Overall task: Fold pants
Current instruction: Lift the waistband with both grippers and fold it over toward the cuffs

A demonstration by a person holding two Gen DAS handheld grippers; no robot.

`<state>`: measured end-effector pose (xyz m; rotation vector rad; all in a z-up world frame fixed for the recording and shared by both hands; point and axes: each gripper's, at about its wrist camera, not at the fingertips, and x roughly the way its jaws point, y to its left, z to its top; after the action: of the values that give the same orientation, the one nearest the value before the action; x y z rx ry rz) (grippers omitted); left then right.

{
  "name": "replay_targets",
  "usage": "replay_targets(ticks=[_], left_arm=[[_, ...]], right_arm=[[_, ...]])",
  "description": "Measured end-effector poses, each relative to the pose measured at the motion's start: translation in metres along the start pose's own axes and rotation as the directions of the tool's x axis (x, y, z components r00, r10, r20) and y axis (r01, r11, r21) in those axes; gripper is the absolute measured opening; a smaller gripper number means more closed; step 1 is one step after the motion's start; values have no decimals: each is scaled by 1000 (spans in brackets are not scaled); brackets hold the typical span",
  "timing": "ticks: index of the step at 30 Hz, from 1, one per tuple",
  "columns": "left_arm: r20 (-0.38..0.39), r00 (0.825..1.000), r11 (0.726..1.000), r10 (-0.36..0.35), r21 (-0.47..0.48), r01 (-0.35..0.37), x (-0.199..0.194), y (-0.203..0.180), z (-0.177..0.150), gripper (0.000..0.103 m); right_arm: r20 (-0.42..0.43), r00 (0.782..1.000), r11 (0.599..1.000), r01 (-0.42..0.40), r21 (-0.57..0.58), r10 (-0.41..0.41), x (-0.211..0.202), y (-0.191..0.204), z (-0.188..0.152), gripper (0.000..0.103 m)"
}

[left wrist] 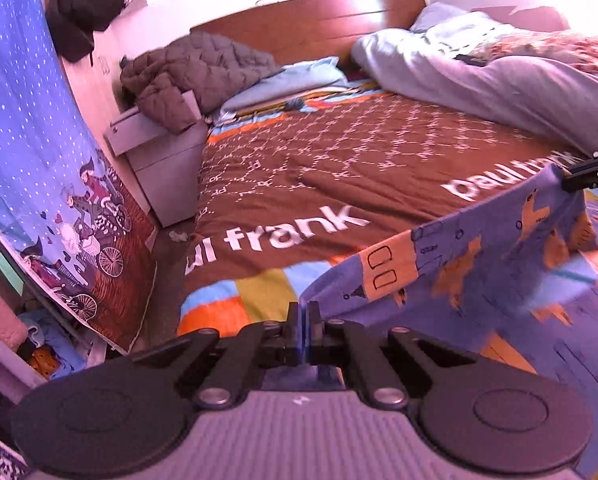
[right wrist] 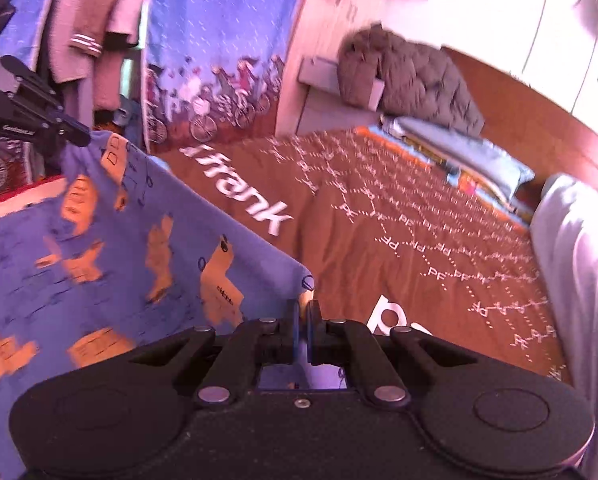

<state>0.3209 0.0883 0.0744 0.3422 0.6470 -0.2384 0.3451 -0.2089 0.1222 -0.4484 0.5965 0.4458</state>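
While both grippers clamp the blue patterned pants [left wrist: 479, 264], the left gripper [left wrist: 304, 312] and right gripper [right wrist: 304, 312] each pinch one top corner, stretching the cloth in the air above the brown bedspread [left wrist: 319, 168]. A quilted jacket [left wrist: 195, 76] lies heaped on the open-drawered nightstand [left wrist: 167, 160] beside the wooden headboard [left wrist: 319, 20].

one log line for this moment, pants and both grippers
pants: edge stretched above bed | left gripper: shut on pants | right gripper: shut on pants

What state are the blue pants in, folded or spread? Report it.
Spread: the blue pants hang stretched above the bedspread, one edge pinched by the left gripper and right gripper.
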Motion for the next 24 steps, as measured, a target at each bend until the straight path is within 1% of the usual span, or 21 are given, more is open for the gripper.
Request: replay_targets(ticks=[3, 6, 9, 11, 13, 16, 20, 24], left_arm=[[22, 1000, 999, 4, 53, -6, -27, -17, -27, 0], [24, 1000, 995, 6, 99, -8, -44, -34, -56, 0], [-15, 1000, 988, 11, 157, -9, -48, -53, -85, 0], [-47, 999, 987, 10, 158, -2, -43, -62, -97, 1], [-65, 998, 988, 25, 155, -14, -38, -68, -107, 1], [-74, 996, 987, 41, 158, -29, -31, -72, -114, 1], [-72, 997, 986, 34, 162, -22, -35, -70, -114, 1], [-43, 999, 985, 6, 171, 2, -48, -68, -116, 1]], right_arm=[[27, 1000, 1000, 5, -30, -4, -39, 26, -19, 2], [45, 999, 999, 7, -39, -6, -70, 50, -43, 2], [19, 1000, 999, -20, -34, 21, -85, 74, -69, 2], [-11, 999, 998, -35, -45, 34, -86, 91, -86, 2], [-40, 998, 997, -45, -57, 43, -82, 106, -103, 2], [-62, 998, 997, -37, -61, 33, -74, 120, -119, 2], [-62, 998, 999, -8, -54, 5, -71, 129, -123, 2], [-30, 999, 999, 19, -50, -20, -82, 131, -122, 2]])
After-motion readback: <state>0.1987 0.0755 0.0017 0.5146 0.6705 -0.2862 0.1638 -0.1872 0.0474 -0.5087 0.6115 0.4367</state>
